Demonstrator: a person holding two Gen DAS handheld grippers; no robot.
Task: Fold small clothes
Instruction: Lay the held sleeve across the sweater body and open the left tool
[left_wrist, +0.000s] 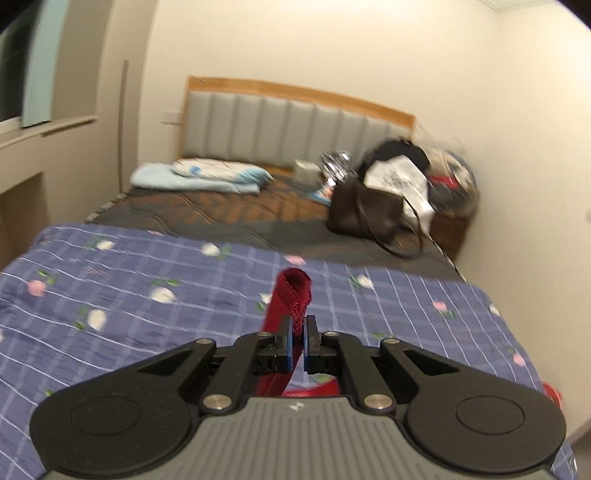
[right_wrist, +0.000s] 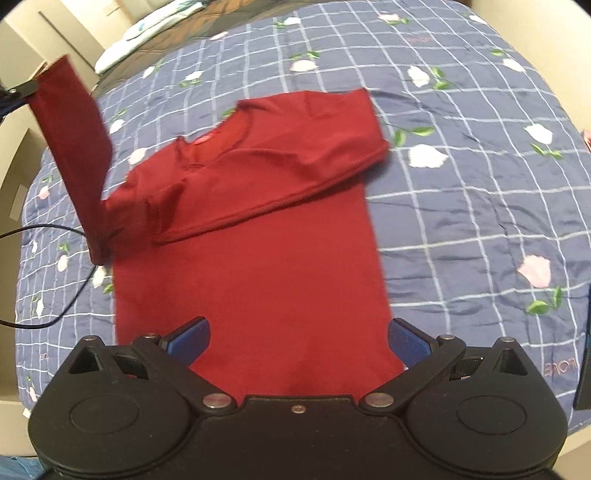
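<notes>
A red sweater (right_wrist: 255, 266) is spread flat on the bed (right_wrist: 461, 206), one sleeve already crossed over the chest. The other sleeve (left_wrist: 291, 295) is pinched in the left gripper (left_wrist: 300, 332) and raised, presumably for folding inward. The right gripper (right_wrist: 299, 338) hovers over the hem, fingers wide and empty.

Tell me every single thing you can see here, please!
Sweater: one, dark red, flat on the quilt, one sleeve folded across the chest, the other sleeve lifted.
Quilt: one, blue check with flowers, on the bed.
Headboard: one, grey padded, wood-trimmed, at the wall.
Pillow: one, white and light blue, by the headboard.
Bag: one, dark brown, on the bare mattress.
Cable: one, black, left on the quilt.
Left gripper: black, shut on the lifted sleeve.
Right gripper: black, open above the hem.
</notes>
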